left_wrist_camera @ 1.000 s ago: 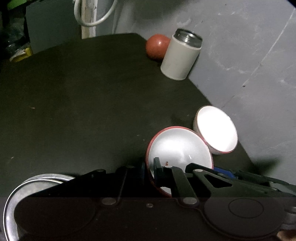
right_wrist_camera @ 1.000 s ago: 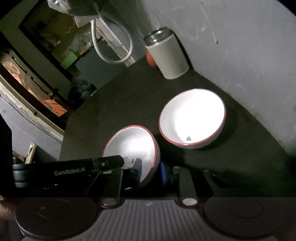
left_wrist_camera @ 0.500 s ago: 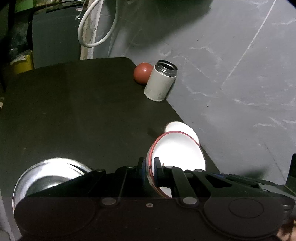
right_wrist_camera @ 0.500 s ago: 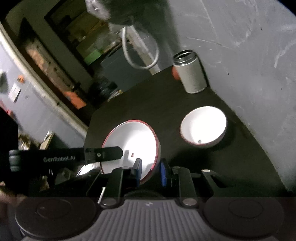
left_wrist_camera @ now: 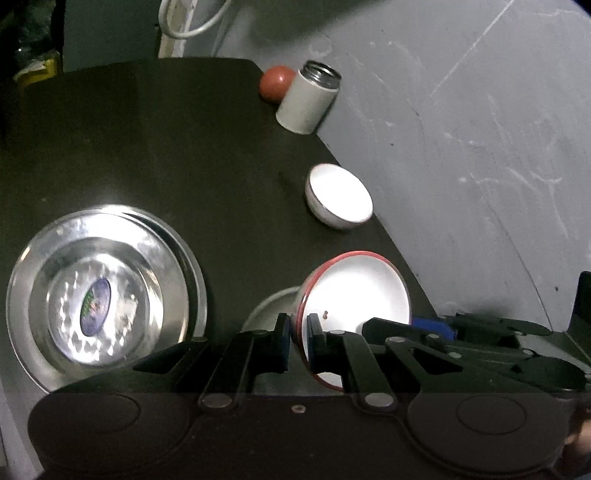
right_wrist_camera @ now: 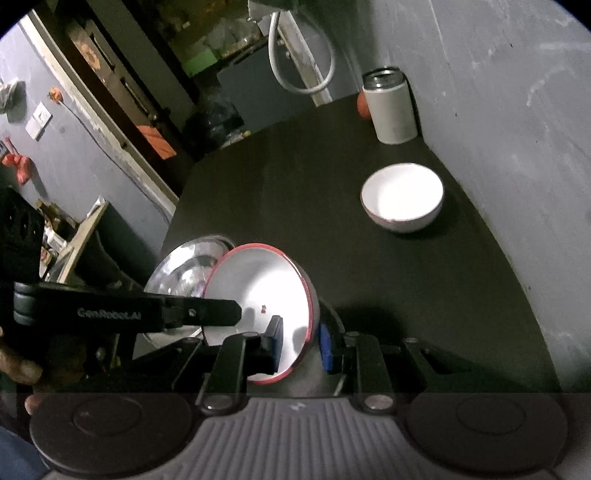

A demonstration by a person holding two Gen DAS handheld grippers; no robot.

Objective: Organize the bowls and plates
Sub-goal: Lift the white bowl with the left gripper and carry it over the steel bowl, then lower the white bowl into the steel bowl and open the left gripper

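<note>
**Red-rimmed bowl held by both grippers above table**

Bowl, white inside with a red rim, is being held tilted in the air over the near part of the dark table. Its rim is being pinched from two sides. The left gripper is being kept closed on the near-left rim, one pad outside the wall and one inside. The right gripper is being kept closed across the near-right rim in the same way, a blue pad on each side of the wall. In the right wrist view the left gripper's body is being seen entering from the left, its tip at the bowl's left rim. A small dark speck is being seen on the bowl's inner surface.

A steel plate is lying on the table at the near left, partly hidden behind the held bowl in the right wrist view. A pale curved edge is showing just beneath the held bowl in the left wrist view; what it belongs to cannot be told.

A second white bowl is resting upright at the table's right edge, near the grey wall, well apart from the held bowl. At the far right corner a white cylindrical canister with a metal mouth is standing upright, with a red ball just beside it on the far side. A white hose is hanging in a loop beyond the table.
</note>
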